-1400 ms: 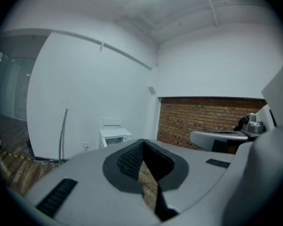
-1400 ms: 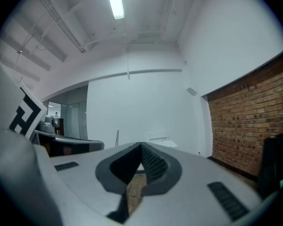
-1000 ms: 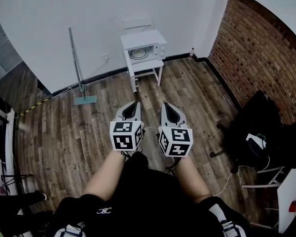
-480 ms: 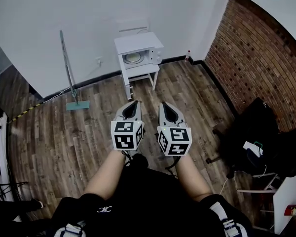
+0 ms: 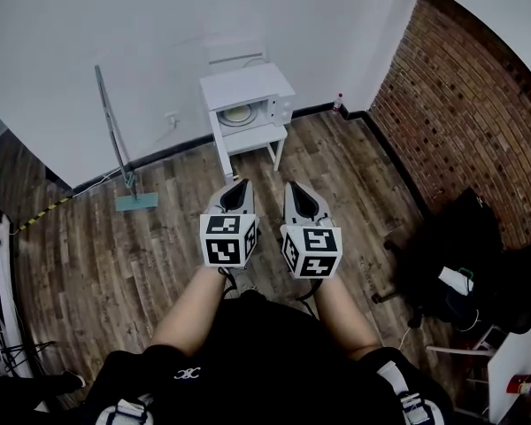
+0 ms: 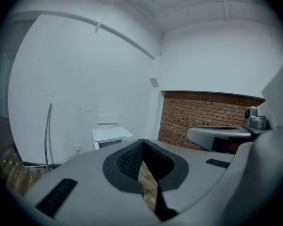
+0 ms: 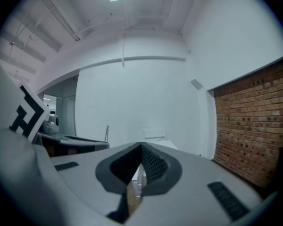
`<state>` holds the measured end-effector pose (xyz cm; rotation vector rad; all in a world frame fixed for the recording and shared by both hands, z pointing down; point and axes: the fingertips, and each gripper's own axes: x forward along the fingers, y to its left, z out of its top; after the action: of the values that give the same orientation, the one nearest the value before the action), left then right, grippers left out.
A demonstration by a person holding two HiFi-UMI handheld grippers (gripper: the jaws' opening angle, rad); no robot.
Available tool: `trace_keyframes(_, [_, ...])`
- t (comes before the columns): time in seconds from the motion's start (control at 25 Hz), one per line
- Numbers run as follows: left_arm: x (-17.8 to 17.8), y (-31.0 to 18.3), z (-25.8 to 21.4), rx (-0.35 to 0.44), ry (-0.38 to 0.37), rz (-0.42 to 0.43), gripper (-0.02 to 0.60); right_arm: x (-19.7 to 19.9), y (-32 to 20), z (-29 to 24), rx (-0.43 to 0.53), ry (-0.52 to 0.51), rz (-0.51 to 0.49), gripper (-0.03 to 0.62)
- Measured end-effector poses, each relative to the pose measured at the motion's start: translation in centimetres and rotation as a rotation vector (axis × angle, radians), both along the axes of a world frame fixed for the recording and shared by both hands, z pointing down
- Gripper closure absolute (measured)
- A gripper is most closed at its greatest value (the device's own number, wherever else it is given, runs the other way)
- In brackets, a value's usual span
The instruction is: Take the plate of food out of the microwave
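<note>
We hold our two grey grippers side by side over the brown wooden floor [image 5: 142,246], well apart from the things we came for. The left gripper [image 5: 238,185] has its jaws pressed together with nothing between them. The right gripper [image 5: 297,187] has its jaws closed the same way, and it is empty too. At 12 o'clock from them, against the plain white wall [image 5: 115,25], the small white box microwave [image 5: 248,91] sits on a little white surface [image 5: 252,140] with thin legs. A round pale plate [image 5: 237,114] shows in its front, but we cannot make out the food from here. A long-handled mop [image 5: 117,158] leans on the wall at 10 o'clock. A red brick wall [image 5: 460,104] runs along at 2 o'clock.
</note>
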<state>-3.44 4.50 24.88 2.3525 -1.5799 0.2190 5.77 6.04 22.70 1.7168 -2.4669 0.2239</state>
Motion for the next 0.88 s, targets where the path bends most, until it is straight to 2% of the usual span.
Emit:
trace_keyframes(0.56, [-4.1,-13.3,0.2,-0.011,0.018,0.022,0.589,-4.5,-13.5,0.3,-0.017,0.029,0.003,0.585])
trace_keyframes(0.88, [-6.4,-17.3,1.7,-0.043,0.050,0.021,0.588,-7.0,-17.5,1.6,-0.042,0.047,-0.008,0.585])
